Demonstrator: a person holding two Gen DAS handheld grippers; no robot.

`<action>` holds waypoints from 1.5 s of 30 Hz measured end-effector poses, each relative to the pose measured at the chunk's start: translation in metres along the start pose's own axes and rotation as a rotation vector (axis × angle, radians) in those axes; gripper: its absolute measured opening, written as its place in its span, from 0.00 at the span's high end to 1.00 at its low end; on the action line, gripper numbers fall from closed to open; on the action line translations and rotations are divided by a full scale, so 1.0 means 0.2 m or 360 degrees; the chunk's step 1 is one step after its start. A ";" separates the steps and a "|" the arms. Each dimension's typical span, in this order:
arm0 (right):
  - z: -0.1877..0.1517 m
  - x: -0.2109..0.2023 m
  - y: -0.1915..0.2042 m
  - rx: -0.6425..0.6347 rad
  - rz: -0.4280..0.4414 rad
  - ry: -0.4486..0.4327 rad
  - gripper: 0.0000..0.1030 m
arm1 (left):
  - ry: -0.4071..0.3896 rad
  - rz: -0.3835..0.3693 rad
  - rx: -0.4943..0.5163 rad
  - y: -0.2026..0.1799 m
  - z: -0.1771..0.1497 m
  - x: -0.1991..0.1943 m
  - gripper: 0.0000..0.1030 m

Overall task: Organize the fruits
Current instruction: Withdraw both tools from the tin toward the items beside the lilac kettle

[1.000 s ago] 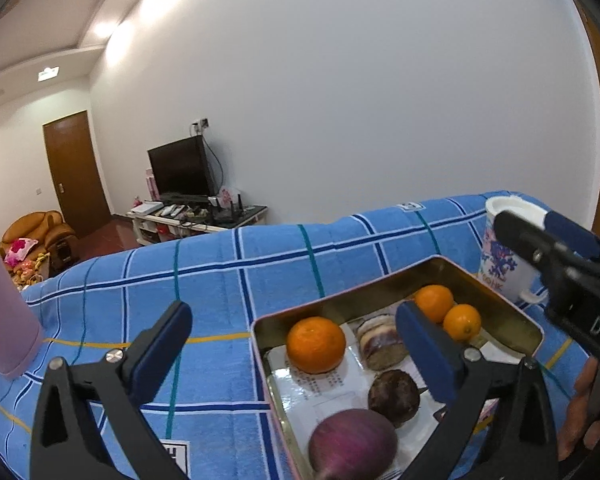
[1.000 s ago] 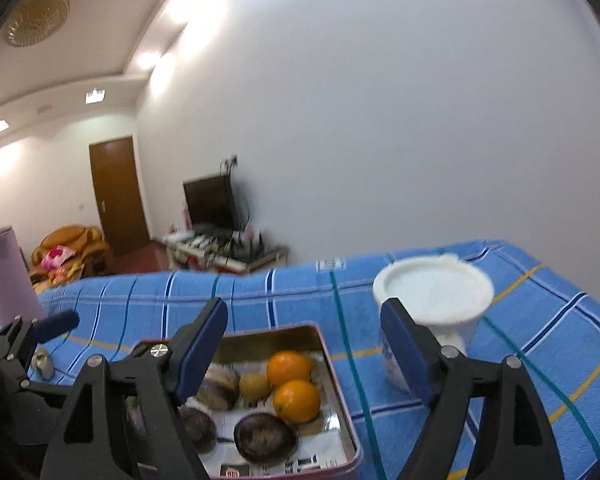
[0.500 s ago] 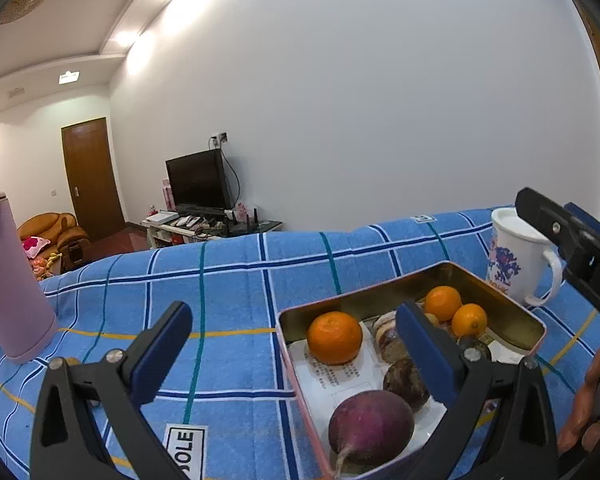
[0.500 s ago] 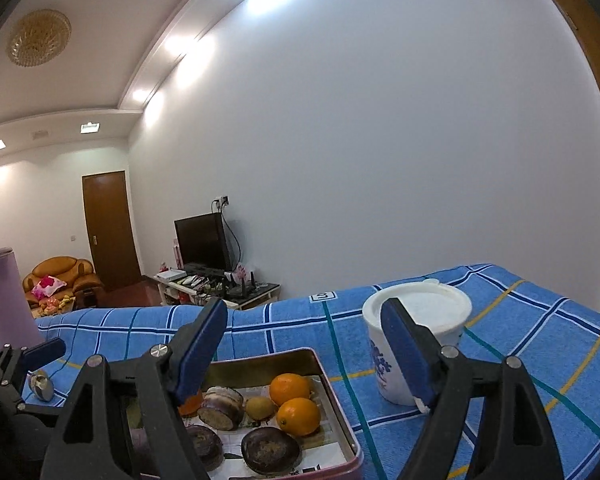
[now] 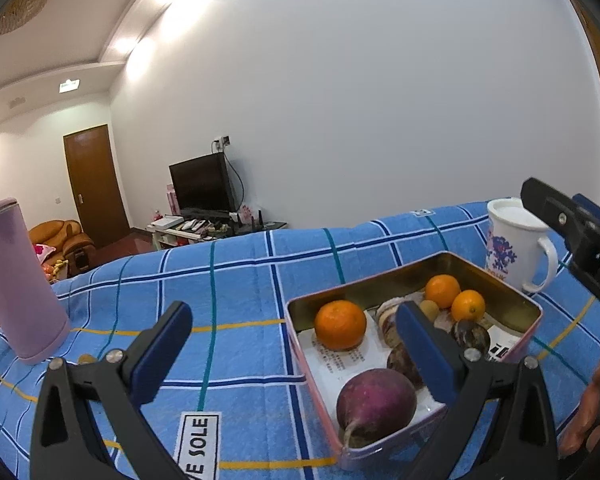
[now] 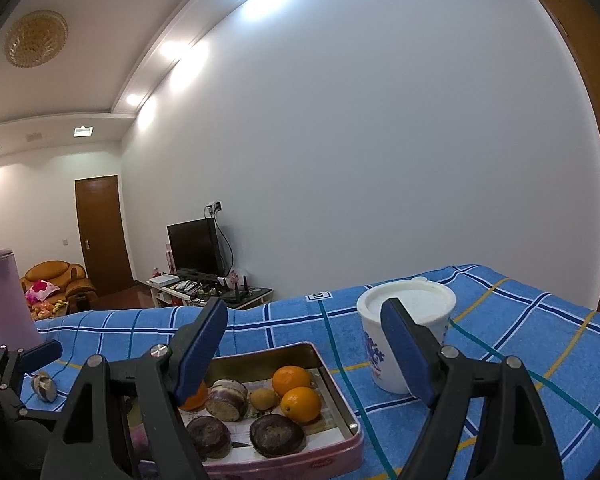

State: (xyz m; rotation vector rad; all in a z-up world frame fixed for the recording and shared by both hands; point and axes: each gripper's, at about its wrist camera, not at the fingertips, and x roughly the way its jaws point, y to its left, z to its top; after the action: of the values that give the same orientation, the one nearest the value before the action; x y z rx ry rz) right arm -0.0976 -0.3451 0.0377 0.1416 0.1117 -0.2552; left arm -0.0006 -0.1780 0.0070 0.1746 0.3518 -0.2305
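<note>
Hovering low over the blue checked cloth (image 5: 240, 280), the left gripper (image 5: 296, 348) points slightly downward in the left wrist view, its two blue-padded fingers spread wide with nothing between them. Its right finger (image 5: 424, 350) overlaps the shallow rectangular pink metal tin (image 5: 534, 330), whose inside walls are gold-coloured and whose floor is lined with printed paper. Inside the tin lie a large orange mandarin (image 5: 340, 325) at the near-left, two smaller oranges (image 5: 454, 298) side by side towards the far wall, a small tan round fruit (image 5: 430, 309) just beside them, a striped purple-and-cream cut piece (image 5: 386, 312), dark purple round fruits (image 5: 470, 334), and a big purple radish-like root (image 5: 376, 400) in the near corner. A white mug with a blue pattern (image 5: 514, 250) stands upright just beyond the tin, and a tall pink cylindrical flask (image 5: 18, 280) stands well apart at the left. The right gripper (image 5: 572, 236) enters from the right edge, with part of a hand (image 5: 592, 396) below it.

In the right wrist view, the right gripper (image 6: 304, 350) is held almost level, released, fingers wide apart and empty. Below it sits the same tin (image 6: 340, 400) with its fruit; the mug (image 6: 406, 336), capped by a white lid, stands just to the right, partly behind the right finger. A halved dark fruit (image 6: 44, 386) lies on the cloth outside the tin, beside the left gripper (image 6: 40, 354) at the left edge.
</note>
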 end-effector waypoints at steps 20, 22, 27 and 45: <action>-0.07 -0.05 0.15 -0.0050 0.0027 0.0128 0.22 | 0.0090 0.0080 0.0005 0.19 -0.08 -0.08 0.00; -0.08 -0.05 0.19 -0.0080 0.0049 0.0136 0.22 | 0.0098 0.0096 -0.0006 0.23 -0.09 -0.08 0.00; -0.10 -0.04 0.30 -0.0106 0.0106 0.0179 0.22 | 0.0089 0.0135 -0.0001 0.32 -0.10 -0.09 0.00; -0.16 0.03 0.71 -0.0124 0.0249 0.0252 0.22 | 0.0115 0.0255 -0.0097 0.68 -0.15 -0.08 0.00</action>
State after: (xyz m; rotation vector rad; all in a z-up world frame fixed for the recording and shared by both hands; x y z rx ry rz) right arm -0.0591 -0.2057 0.0234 0.0922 0.2662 -0.0827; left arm 0.0095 -0.0384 0.0033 0.1503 0.4141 -0.0552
